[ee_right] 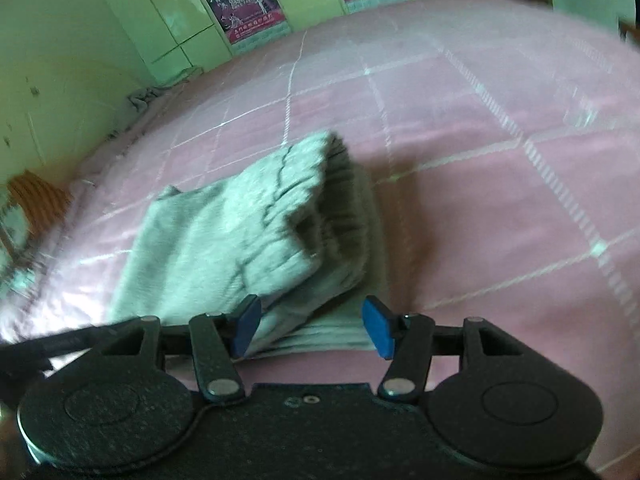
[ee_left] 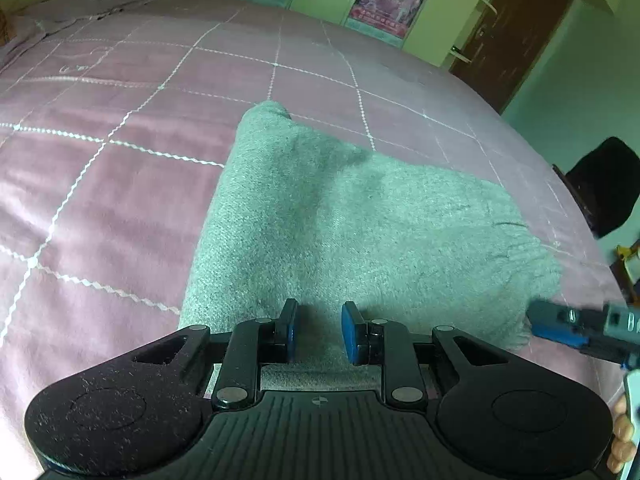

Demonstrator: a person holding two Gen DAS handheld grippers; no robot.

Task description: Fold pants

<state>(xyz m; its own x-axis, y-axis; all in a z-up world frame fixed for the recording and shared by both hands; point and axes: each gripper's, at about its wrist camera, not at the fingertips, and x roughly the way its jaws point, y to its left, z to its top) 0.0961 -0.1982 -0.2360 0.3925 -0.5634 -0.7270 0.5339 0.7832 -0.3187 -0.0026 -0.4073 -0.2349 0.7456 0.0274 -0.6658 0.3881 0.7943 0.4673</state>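
Though folded, pants [ee_left: 360, 216] before left gripper [ee_left: 319, 330]

Open tongs [ee_right: 312, 330] over folded grey pants [ee_right: 248, 236].

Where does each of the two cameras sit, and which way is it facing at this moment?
Left wrist: on the left gripper, looking forward and down over the grey pants on the pink bedspread toward the brown door; the right gripper and fingers show at right.
Right wrist: on the right gripper, facing the pants' folded edge and the green wardrobe.
Shared: pants, bedspread, wall posters.
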